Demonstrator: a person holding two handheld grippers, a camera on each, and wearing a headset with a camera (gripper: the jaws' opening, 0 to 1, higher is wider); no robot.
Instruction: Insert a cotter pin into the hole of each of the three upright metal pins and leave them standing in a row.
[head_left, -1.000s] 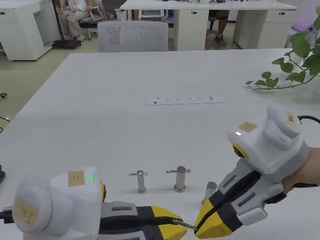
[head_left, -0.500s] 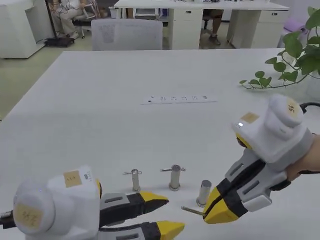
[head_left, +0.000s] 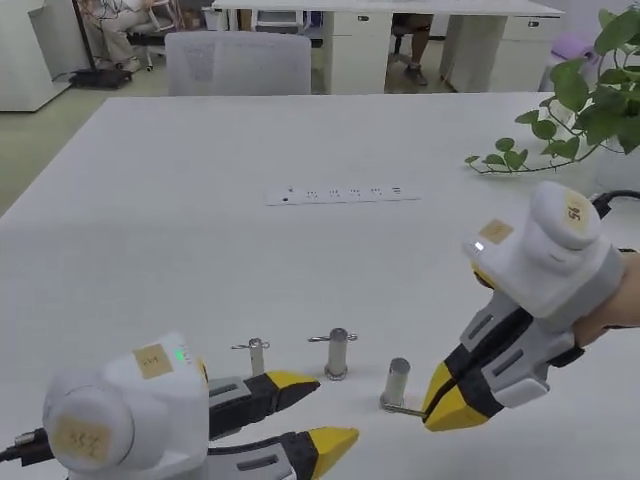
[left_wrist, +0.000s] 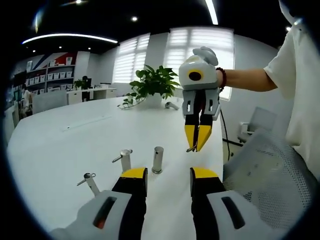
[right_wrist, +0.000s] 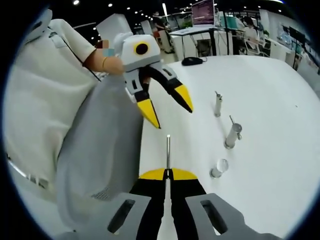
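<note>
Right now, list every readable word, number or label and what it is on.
"5" plus an unclear character: end cap of the right gripper.
Handwriting on the end cap of the left gripper: too blurred to read.
On both grippers, tan stickers: too small.
Marks on the power strip: too small.

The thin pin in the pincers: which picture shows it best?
The right gripper view: the cotter pin sticks straight out of the shut right gripper, its free length clear. The head view and left gripper view show a short tip.
</note>
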